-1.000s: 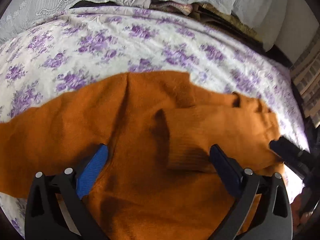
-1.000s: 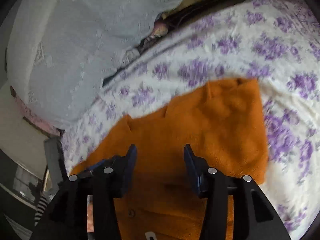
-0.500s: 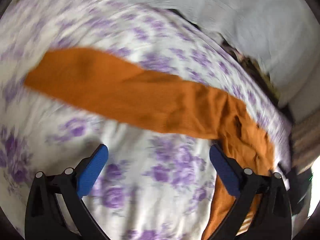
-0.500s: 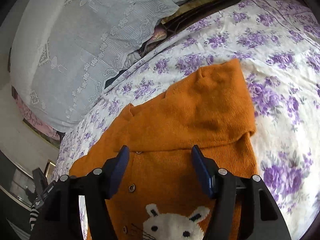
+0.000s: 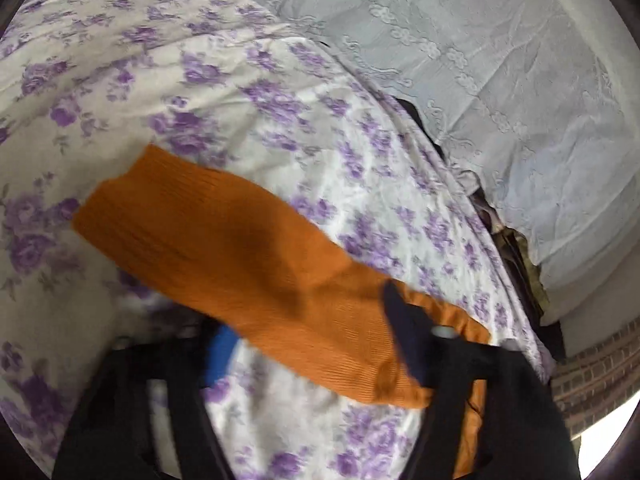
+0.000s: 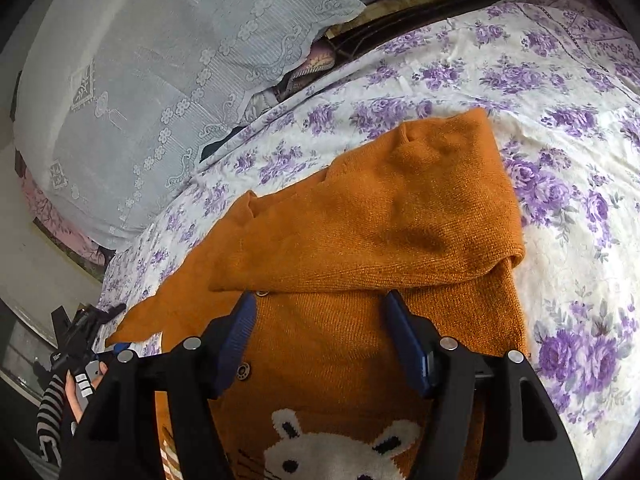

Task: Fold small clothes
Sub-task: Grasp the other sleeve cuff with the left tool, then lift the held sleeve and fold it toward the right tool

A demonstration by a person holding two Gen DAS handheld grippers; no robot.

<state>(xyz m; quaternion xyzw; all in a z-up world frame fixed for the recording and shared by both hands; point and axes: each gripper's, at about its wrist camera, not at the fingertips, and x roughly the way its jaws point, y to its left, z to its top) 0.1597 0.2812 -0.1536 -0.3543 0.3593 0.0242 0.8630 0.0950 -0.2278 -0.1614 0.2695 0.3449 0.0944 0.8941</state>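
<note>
Left wrist view shows the orange sweater's sleeve (image 5: 240, 256) lying across the flowery bedsheet (image 5: 280, 92). The left gripper (image 5: 312, 344) is closing, with the sleeve between its fingers, but I cannot tell if they pinch it yet. It looks soft, light and floppy, so it will sag. I think the ribbed end or the sleeve's edge is the best place to grab.

Over in the right wrist view, the right gripper (image 6: 320, 340) is open above the orange sweater (image 6: 360, 240), with the white bunny picture (image 6: 340, 444) under its fingers. One sleeve is already folded across, just past the fingertips. A lacy white cover (image 6: 140, 80) sits far beyond. Nothing blocks the way.
</note>
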